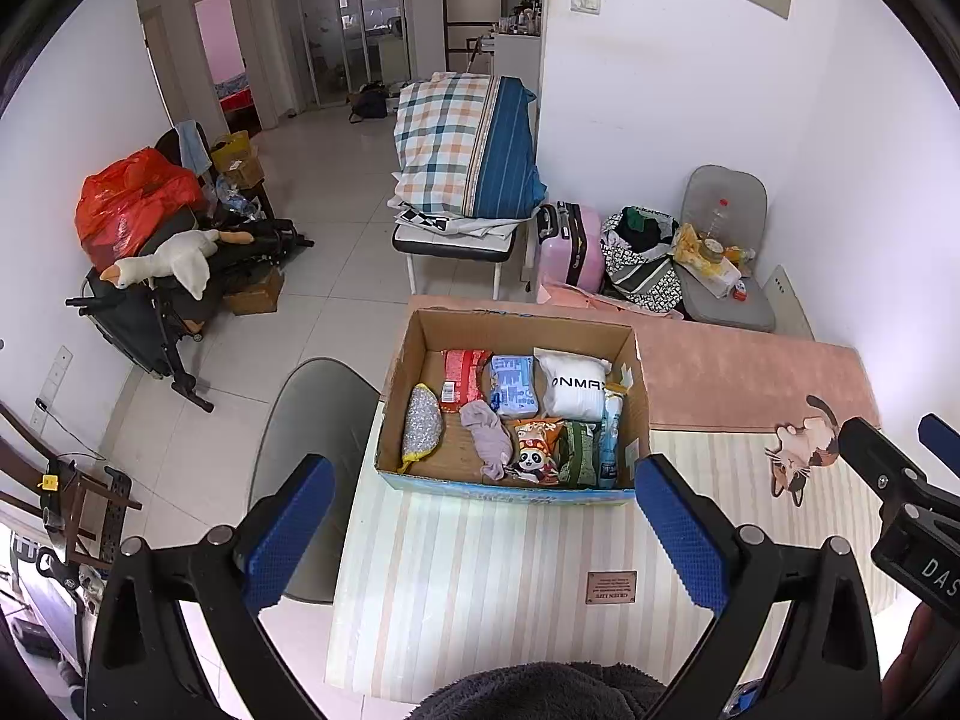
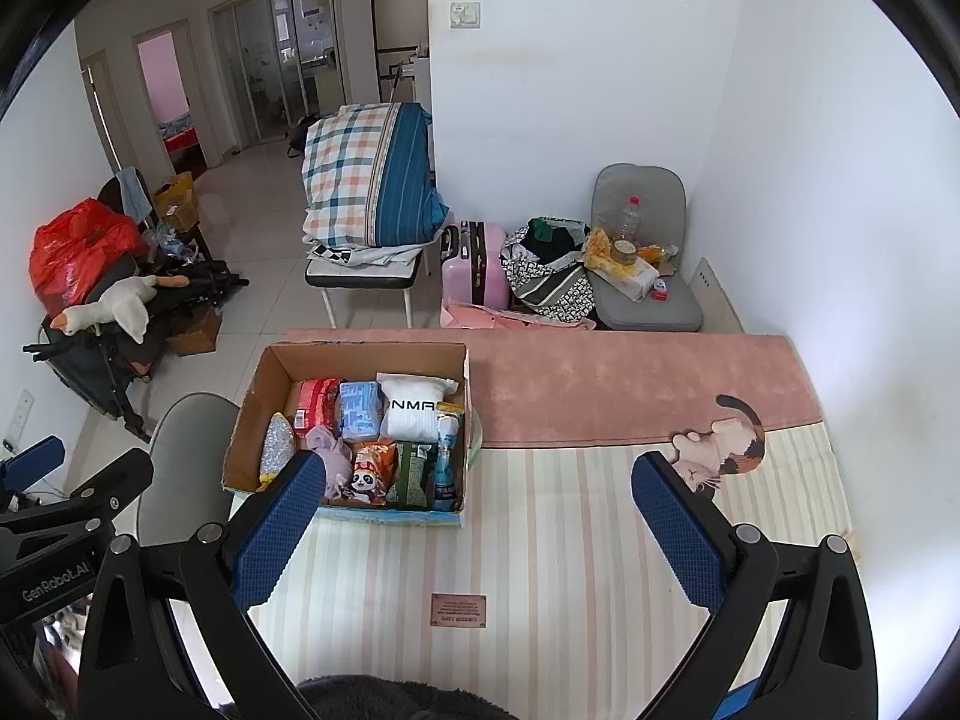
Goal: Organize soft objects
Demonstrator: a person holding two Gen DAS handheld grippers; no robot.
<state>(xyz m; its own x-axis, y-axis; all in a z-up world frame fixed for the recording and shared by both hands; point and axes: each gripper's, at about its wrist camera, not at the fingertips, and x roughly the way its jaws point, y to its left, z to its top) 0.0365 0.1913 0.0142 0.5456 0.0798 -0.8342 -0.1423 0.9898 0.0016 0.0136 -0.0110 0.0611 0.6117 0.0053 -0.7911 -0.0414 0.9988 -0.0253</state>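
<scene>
An open cardboard box (image 1: 641,396) stands on the striped table mat (image 1: 480,588); it also shows in the right wrist view (image 2: 246,414). Inside lie a white pouch (image 1: 573,387), a blue pack (image 1: 512,383), a red pack (image 1: 462,375), a glittery silver pouch (image 1: 423,427), a mauve cloth (image 1: 489,435), a panda snack bag (image 1: 534,450) and a green pack (image 1: 579,450). My left gripper (image 1: 480,516) is open and empty, above the table just before the box. My right gripper (image 2: 480,516) is open and empty, right of the box.
A pink cloth (image 2: 630,384) covers the table's far part, with a cat-shaped mat (image 2: 726,444) on the right. A grey chair (image 1: 312,450) stands left of the table. Beyond are a bench with bedding (image 1: 468,150), a pink suitcase (image 1: 573,246) and a cluttered grey chair (image 1: 726,264).
</scene>
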